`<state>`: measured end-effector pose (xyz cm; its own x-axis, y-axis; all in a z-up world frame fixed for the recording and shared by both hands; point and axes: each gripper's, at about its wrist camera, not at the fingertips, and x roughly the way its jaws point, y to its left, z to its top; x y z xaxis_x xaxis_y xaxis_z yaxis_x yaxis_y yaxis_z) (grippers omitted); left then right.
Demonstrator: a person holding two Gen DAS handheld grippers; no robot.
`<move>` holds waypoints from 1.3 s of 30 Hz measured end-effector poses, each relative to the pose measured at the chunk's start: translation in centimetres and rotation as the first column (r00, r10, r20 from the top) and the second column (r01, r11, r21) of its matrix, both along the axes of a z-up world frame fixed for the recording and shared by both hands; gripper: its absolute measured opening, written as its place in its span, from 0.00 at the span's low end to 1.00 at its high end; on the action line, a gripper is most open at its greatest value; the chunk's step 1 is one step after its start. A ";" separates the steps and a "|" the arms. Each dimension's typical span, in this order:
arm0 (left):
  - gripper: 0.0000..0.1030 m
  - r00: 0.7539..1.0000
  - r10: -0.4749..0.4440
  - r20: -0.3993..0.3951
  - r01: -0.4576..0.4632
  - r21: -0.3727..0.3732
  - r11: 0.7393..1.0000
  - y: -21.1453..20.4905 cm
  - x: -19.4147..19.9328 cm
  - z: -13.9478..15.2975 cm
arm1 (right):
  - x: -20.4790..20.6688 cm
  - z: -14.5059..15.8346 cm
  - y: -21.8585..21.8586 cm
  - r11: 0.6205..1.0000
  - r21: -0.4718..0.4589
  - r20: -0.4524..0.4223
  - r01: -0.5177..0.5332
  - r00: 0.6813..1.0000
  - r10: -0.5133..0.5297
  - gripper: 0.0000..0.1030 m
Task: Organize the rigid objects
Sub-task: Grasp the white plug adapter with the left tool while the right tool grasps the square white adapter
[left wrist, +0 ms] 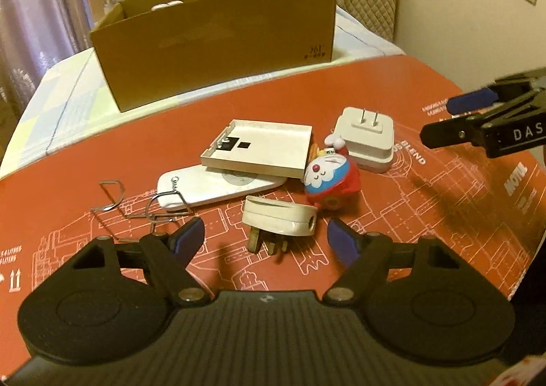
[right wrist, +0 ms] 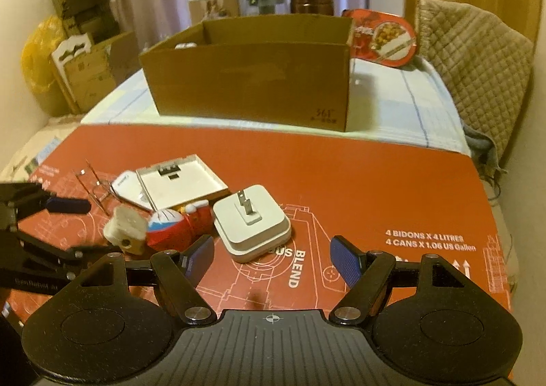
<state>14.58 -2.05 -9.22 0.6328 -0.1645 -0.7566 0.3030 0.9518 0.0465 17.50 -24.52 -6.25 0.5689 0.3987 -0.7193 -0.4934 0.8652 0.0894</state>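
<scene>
Most of the cardboard box's (right wrist: 252, 79) contents are hidden behind its wall, while on the red board (right wrist: 375, 181) lie two white plugs (left wrist: 281, 217) (right wrist: 252, 222), one Doraemon toy (left wrist: 329, 181), one white tray (left wrist: 259, 147), both left gripper (left wrist: 266, 239) and right gripper (right wrist: 271, 260) agape, empty.

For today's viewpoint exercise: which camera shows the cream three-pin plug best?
The left wrist view: the cream three-pin plug lies just ahead, between the open left gripper fingers, body and pins sharp. The right wrist view shows it small, blurred, at the left.
</scene>
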 end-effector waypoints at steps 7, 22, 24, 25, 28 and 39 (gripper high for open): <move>0.64 0.999 -0.034 -0.020 0.034 -0.003 0.999 -0.3 1.1 -1.2 | 1.7 -2.0 0.8 0.996 -0.042 -0.005 -0.078 0.997 0.078 0.70; 0.46 0.999 -0.009 -0.041 0.008 -0.019 1.000 -0.3 1.5 -1.4 | 3.2 -3.7 1.4 0.994 -0.029 -0.024 -0.105 0.994 0.104 0.70; 0.46 0.999 0.022 -0.046 -0.023 -0.034 0.999 0.0 1.2 -1.3 | 3.3 -3.8 1.6 0.993 -0.028 -0.025 -0.114 0.993 0.113 0.70; 0.46 0.998 0.035 -0.046 -0.037 -0.042 0.998 0.2 1.1 -1.3 | 3.3 -3.9 1.7 0.993 -0.029 -0.026 -0.119 0.993 0.118 0.70; 0.46 0.997 0.056 -0.044 -0.058 -0.056 0.997 0.4 0.8 -1.0 | 3.5 -4.3 2.1 0.990 -0.041 -0.026 -0.133 0.991 0.132 0.70; 0.46 0.997 0.065 -0.033 -0.068 -0.073 0.995 0.5 1.1 -0.4 | 4.8 -5.9 4.4 0.971 -0.119 0.002 -0.205 0.978 0.207 0.70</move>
<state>15.64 -1.54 -9.57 0.6209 -0.1791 -0.7632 0.2392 0.9704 -0.0331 22.28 -20.11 -12.18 0.4938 0.4212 -0.7608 -0.6624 0.7490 -0.0153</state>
